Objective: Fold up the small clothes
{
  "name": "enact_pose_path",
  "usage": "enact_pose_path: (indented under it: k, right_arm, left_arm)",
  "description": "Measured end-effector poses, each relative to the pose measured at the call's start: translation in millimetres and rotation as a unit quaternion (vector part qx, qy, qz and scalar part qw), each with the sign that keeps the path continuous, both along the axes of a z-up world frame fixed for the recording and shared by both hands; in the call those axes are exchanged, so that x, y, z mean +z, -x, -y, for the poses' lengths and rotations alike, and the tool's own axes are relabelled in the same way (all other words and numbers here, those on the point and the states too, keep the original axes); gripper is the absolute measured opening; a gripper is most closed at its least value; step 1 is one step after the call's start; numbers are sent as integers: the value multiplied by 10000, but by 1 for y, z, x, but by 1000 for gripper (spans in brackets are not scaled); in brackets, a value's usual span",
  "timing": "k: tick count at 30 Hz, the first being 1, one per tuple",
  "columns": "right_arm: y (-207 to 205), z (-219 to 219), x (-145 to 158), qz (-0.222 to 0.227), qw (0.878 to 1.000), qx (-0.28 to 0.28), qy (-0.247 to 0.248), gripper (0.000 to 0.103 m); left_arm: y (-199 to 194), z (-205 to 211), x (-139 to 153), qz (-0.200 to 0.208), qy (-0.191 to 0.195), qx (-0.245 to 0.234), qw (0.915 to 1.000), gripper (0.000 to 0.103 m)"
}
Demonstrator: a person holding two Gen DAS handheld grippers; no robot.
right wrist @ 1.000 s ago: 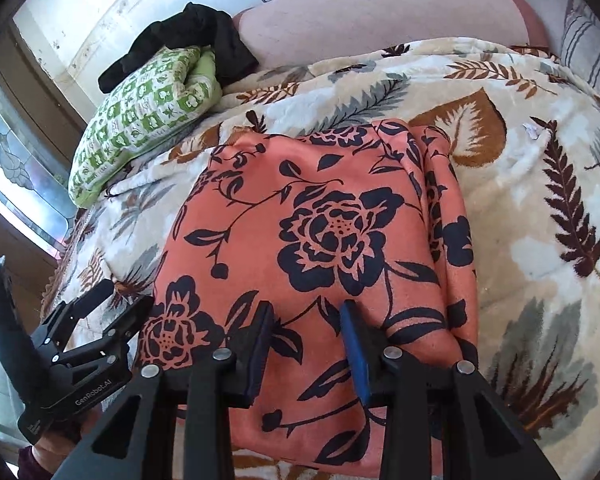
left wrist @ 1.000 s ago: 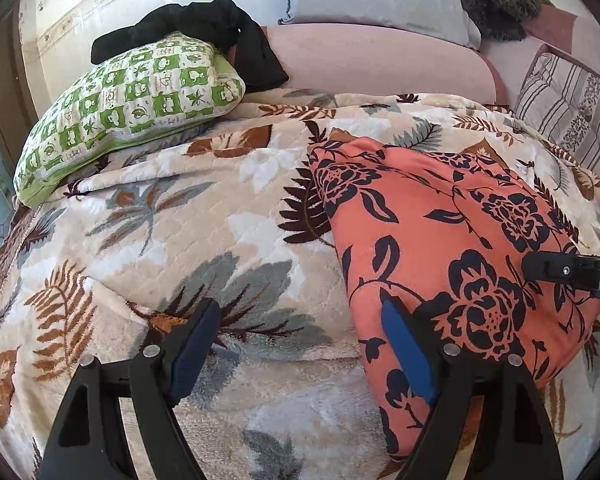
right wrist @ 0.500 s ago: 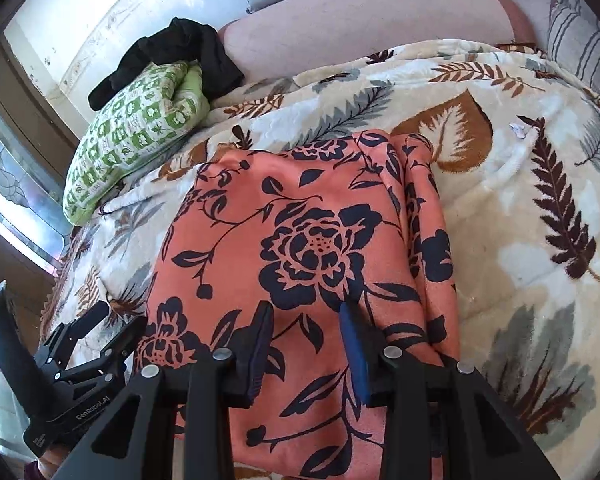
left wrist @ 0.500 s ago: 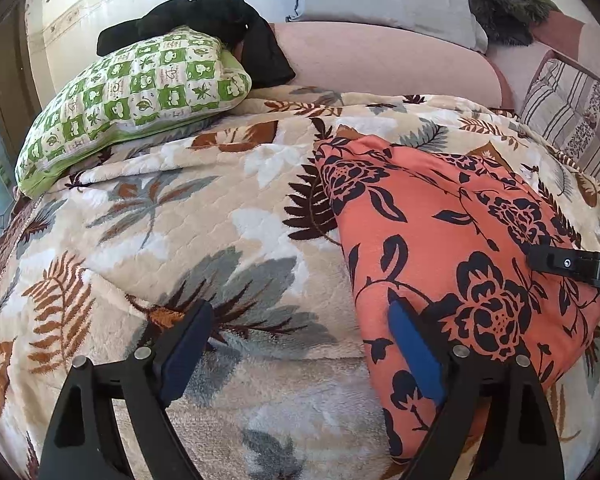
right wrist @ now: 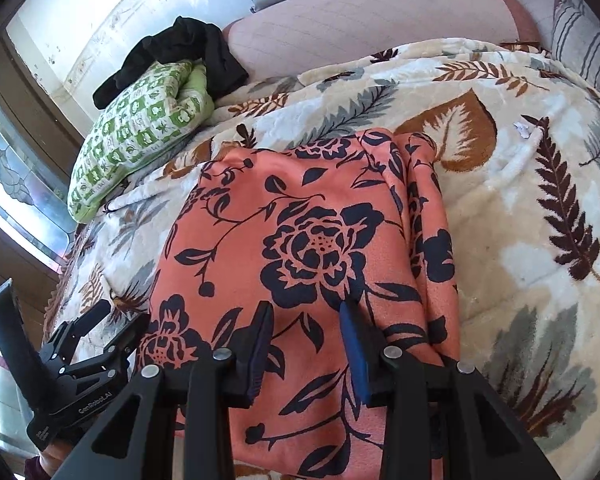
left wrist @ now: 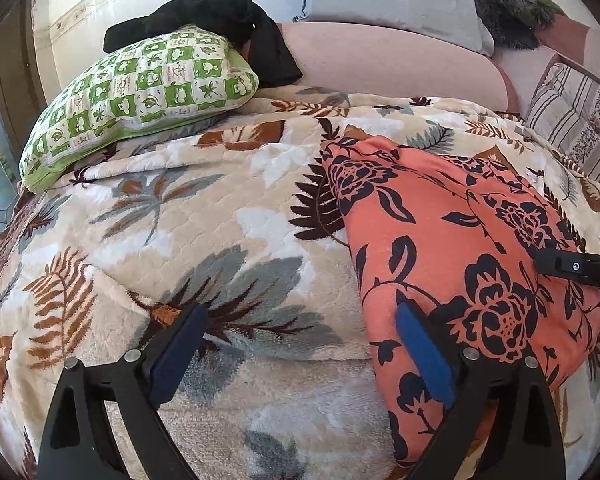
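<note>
Left gripper (left wrist: 298,354): fingers wide apart, empty, hovering over the bed (left wrist: 220,220) beside the garment's left edge. Right gripper (right wrist: 306,342): fingers narrowly parted above the orange floral garment (right wrist: 300,240), gripping nothing. Over the last second both have drawn back slightly; the garment lies folded, flat, apparently released.

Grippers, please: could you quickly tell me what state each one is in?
Left gripper: open, holding nothing.
Right gripper: open over the coral floral garment, holding nothing.
</note>
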State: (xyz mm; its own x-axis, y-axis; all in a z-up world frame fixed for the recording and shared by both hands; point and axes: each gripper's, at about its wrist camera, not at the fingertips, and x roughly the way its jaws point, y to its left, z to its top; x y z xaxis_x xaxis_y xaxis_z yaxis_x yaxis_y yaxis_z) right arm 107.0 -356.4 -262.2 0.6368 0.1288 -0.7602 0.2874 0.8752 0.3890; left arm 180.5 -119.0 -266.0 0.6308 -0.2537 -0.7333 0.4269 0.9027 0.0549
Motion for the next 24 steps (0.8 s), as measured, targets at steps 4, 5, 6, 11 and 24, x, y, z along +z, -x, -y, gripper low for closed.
enact_pose_path:
  k: [4, 5, 6, 11, 24]
  right_arm:
    - [1, -1, 0, 30, 10000, 24, 39, 39]
    - [1, -2, 0, 34, 10000, 35, 65, 39]
    - [1, -2, 0, 39, 9999, 46, 86, 39]
    - [2, -2, -1, 84, 9999, 65, 81, 39]
    - [1, -5, 0, 63, 9996, 149, 229, 39]
  left_arm:
    - [-1, -1, -1, 8, 6, 54, 10000, 100]
    - [-1, -1, -1, 0, 19, 67, 10000, 101]
    - [-2, -2, -2, -7, 32, 81, 10000, 101]
    - [-2, -2, -2, 15, 33, 114, 9999, 103]
    - [-4, -4, -4, -88, 74, 155, 9998, 103]
